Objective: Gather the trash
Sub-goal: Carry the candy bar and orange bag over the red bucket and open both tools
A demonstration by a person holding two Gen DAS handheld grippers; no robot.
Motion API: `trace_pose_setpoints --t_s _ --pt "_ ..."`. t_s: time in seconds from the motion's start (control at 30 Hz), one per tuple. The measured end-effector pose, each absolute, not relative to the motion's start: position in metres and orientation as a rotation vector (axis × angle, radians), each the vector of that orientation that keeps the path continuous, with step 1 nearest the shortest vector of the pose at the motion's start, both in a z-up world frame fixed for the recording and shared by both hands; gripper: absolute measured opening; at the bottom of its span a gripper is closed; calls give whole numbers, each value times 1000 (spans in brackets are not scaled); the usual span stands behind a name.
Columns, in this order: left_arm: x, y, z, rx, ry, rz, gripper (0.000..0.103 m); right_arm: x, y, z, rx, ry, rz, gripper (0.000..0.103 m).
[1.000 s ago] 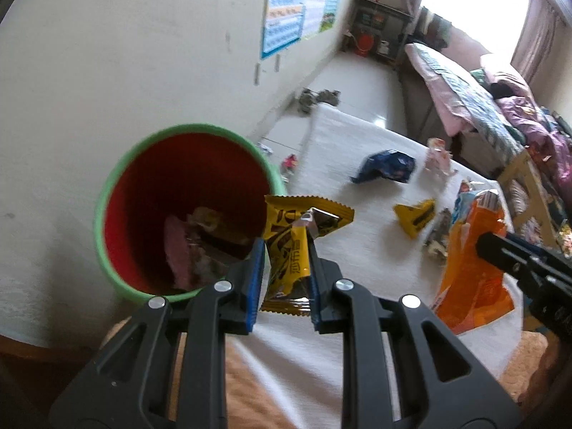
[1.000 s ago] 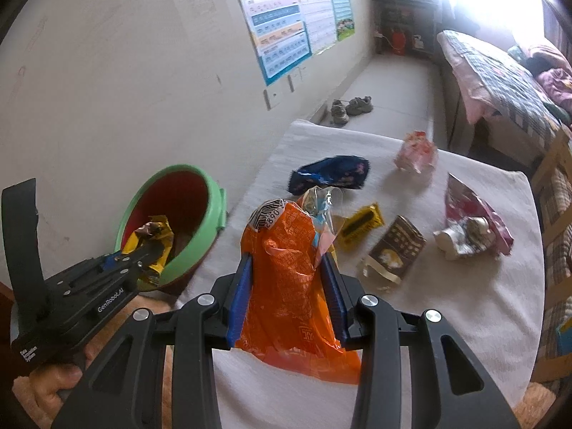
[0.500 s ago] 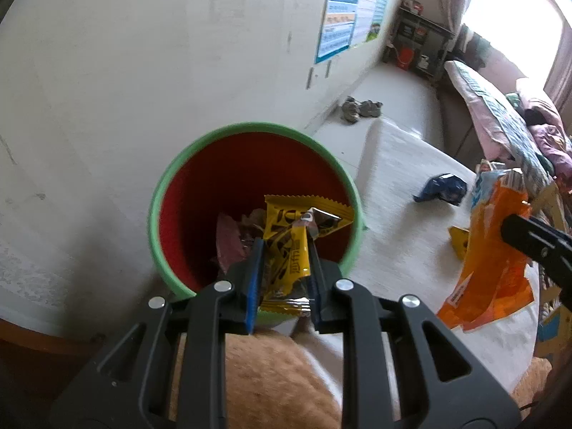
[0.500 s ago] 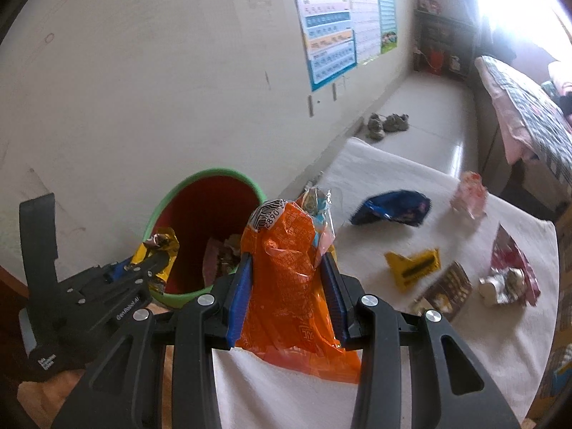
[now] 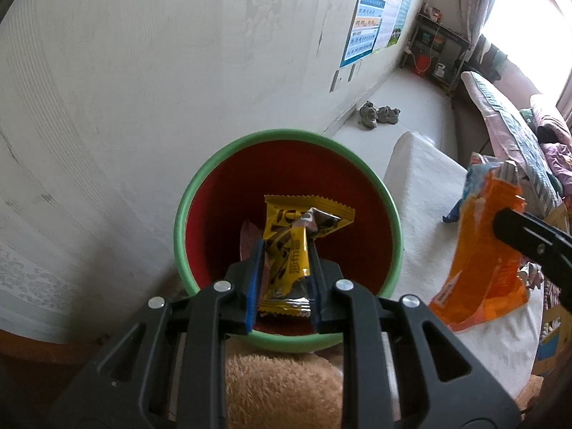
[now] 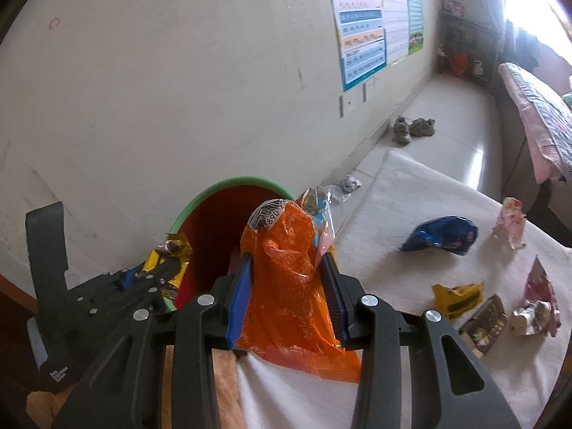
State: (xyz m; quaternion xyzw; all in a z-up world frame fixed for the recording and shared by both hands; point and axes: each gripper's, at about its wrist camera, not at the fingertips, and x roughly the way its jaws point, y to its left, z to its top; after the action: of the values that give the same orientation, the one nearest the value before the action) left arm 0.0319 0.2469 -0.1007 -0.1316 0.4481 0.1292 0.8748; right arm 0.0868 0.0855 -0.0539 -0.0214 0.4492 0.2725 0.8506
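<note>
Left gripper point(image 5: 282, 282) pinching yellow wrapper point(image 5: 289, 250) over bin point(image 5: 286, 136). Right gripper point(image 6: 289, 293) clamping orange bag point(image 6: 289, 286) beside bin. Light, crinkly, slippery film: pinch mid-body, across flat faces.

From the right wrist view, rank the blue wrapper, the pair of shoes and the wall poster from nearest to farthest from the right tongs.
1. The blue wrapper, on the white table cover, to the right of the right tongs.
2. The pair of shoes, on the floor beyond the table, by the wall.
3. The wall poster, high on the wall, farther back.
</note>
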Motion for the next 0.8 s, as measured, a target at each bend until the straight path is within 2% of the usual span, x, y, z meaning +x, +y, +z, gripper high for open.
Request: trace_pose_setpoints --t_s 0.33,0.8 --pt "47 270 -115 -315 971 303 21 104 110 -63 -20 883 635 38" --pt "55 277 -123 -310 995 330 21 122 126 -69 -19 900 665 40"
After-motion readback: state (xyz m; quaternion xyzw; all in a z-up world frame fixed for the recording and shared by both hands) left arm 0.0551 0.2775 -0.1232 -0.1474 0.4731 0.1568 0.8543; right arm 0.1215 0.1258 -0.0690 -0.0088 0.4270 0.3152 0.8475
